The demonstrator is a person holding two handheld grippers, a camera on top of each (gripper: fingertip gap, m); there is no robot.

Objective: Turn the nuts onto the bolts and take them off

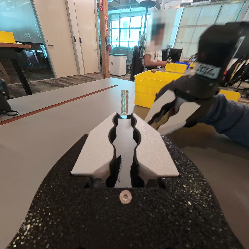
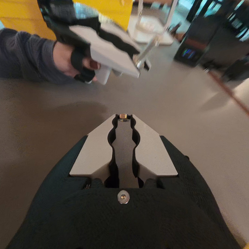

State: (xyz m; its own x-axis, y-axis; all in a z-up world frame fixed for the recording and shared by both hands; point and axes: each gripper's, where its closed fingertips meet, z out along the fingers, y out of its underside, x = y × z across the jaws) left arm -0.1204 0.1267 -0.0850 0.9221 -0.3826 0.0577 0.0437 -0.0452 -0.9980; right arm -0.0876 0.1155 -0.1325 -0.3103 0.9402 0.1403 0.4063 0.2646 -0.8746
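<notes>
The left gripper (image 1: 124, 115) is clenched on the head of a bolt (image 1: 124, 102), whose threaded shaft stands upright past its fingertips. The right gripper (image 2: 123, 117) pinches a small nut (image 2: 123, 116) at its tips, just right of the bolt. Both parts look like rigid, light, smooth steel, likely to slip; the flats give the surest hold. Yellow bins (image 1: 152, 86) stand beyond on the grey table (image 1: 40, 134), clear of the work.
</notes>
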